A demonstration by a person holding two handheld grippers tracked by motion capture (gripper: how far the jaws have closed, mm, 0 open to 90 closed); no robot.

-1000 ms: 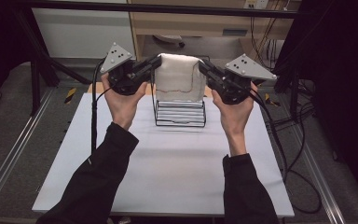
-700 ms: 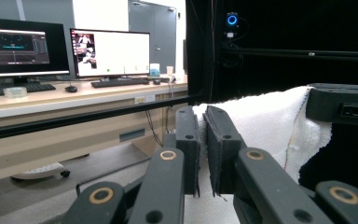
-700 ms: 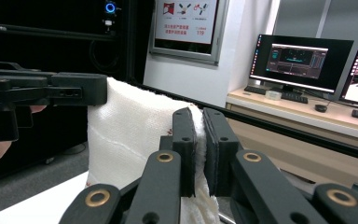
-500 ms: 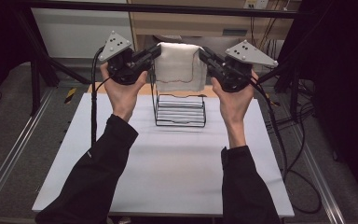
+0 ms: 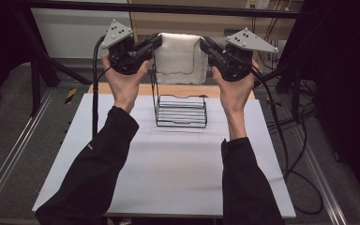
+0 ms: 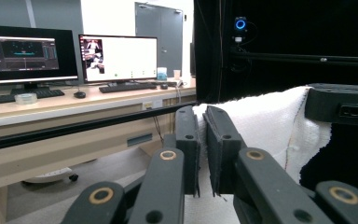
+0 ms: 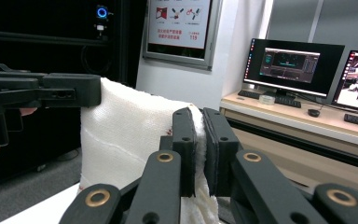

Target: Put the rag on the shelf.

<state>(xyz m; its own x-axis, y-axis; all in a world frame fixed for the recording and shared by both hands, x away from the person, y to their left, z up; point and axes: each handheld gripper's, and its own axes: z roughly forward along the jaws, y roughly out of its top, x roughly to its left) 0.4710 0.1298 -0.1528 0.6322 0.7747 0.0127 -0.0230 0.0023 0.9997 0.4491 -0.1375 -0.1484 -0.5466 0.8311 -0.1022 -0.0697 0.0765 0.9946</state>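
Observation:
A white towel [image 5: 179, 57] hangs stretched between my two grippers, high above the table. My left gripper [image 5: 155, 41] is shut on the towel's left top corner, and my right gripper [image 5: 204, 44] is shut on its right top corner. In the left gripper view the jaws of my left gripper [image 6: 202, 120] pinch the towel [image 6: 265, 122] edge, with the other gripper [image 6: 341, 103] at the far corner. The right gripper view has my right gripper [image 7: 199, 122] clamped on the towel [image 7: 129, 133] too. A black wire rack [image 5: 180, 104] stands on the table under the towel.
The white table top [image 5: 168, 159] spreads out in front of the rack. A wooden strip [image 5: 168, 89] runs behind it. Cables [image 5: 281, 131] trail down on the right. Desks with monitors [image 6: 70, 58] stand beyond the table.
Both grippers have lifted the towel higher, away from the rack and up off its top wires. The hands have spread slightly apart.

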